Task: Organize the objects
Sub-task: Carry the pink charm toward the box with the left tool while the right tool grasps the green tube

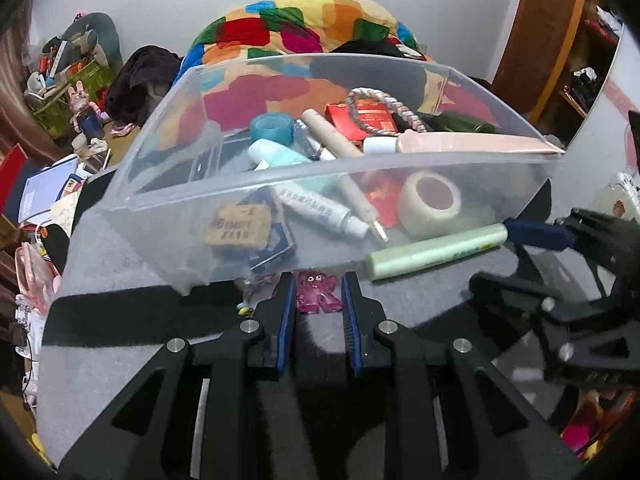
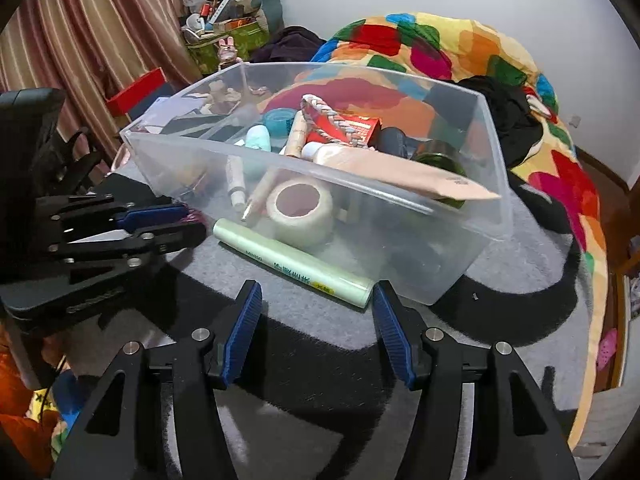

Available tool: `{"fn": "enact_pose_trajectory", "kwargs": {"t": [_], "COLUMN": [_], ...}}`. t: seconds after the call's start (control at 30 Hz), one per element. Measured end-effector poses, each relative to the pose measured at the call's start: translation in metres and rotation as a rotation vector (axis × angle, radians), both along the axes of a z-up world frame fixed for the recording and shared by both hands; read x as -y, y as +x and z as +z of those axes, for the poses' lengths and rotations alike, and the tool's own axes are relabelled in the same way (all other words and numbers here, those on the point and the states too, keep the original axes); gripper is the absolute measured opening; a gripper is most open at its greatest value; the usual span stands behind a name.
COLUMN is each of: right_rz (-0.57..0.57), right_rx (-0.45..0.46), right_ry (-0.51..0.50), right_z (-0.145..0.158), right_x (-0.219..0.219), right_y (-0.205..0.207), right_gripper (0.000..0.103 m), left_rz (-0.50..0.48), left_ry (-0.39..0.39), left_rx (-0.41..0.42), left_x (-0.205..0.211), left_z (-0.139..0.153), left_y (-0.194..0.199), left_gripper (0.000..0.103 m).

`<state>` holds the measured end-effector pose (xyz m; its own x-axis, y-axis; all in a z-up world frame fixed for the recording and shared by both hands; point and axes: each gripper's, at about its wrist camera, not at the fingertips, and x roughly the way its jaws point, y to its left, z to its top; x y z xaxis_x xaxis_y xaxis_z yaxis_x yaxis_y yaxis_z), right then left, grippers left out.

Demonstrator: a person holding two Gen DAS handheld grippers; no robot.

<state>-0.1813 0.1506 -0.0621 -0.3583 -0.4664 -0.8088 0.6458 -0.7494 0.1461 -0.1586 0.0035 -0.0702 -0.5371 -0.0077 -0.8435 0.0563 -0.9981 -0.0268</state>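
Observation:
A clear plastic bin (image 1: 168, 168) (image 2: 492, 184) stands on a grey and black mat and holds tubes, tape rolls, a red box and a braided rope. A pink translucent charm (image 1: 318, 292) lies on the mat against the bin's near wall. My left gripper (image 1: 318, 284) is open with its fingers on either side of the charm. A pale green roll (image 2: 292, 262) (image 1: 436, 254) lies on the mat beside the bin. My right gripper (image 2: 316, 304) is open and empty, just short of the roll's near end.
A colourful patchwork quilt (image 2: 440, 52) is heaped behind the bin. Cluttered boxes and papers (image 1: 52, 184) lie to the left, and a striped curtain (image 2: 100, 28) hangs behind. A wooden cabinet (image 1: 560, 40) stands at the right.

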Motion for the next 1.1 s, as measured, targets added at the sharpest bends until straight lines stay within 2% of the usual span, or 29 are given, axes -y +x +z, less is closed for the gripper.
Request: {"fn": "enact_pose_trajectory", "kwargs": {"t": [0.2, 0.37, 0.6, 0.7, 0.87, 0.97, 1.1], "right_rz": [0.017, 0.027, 0.148, 0.159, 0.178, 0.197, 0.185], "right_rx": [-0.026, -0.044, -0.037, -0.106, -0.137, -0.161, -0.143], "right_ry": [0.008, 0.004, -0.012, 0.036, 0.067, 0.119, 0.168], "right_z": [0.001, 0.005, 0.012, 0.018, 0.02, 0.015, 0.001], "right_x": [0.003, 0.0, -0.015, -0.018, 0.002, 0.024, 0.04], "right_y": [0.005, 0.013, 0.056, 0.07, 0.058, 0.049, 0.032], "right_gripper": [0.058, 0.06, 0.059, 0.06, 0.061, 0.061, 0.061], "left_rz": [-0.021, -0.05, -0.127, -0.142, -0.128, -0.117, -0.121], "left_ry": [-0.015, 0.043, 0.087, 0.079, 0.069, 0.052, 0.037], "left_rx": [-0.001, 0.003, -0.007, -0.017, -0.02, -0.023, -0.048], "left_x": [-0.007, -0.002, 0.001, 0.004, 0.007, 0.008, 0.007], "left_z": [-0.002, 0.0, 0.006, 0.008, 0.006, 0.006, 0.004], "left_y": [-0.004, 0.004, 0.045, 0.058, 0.066, 0.066, 0.069], "left_gripper": [0.023, 0.023, 0.023, 0.023, 0.023, 0.024, 0.025]}}
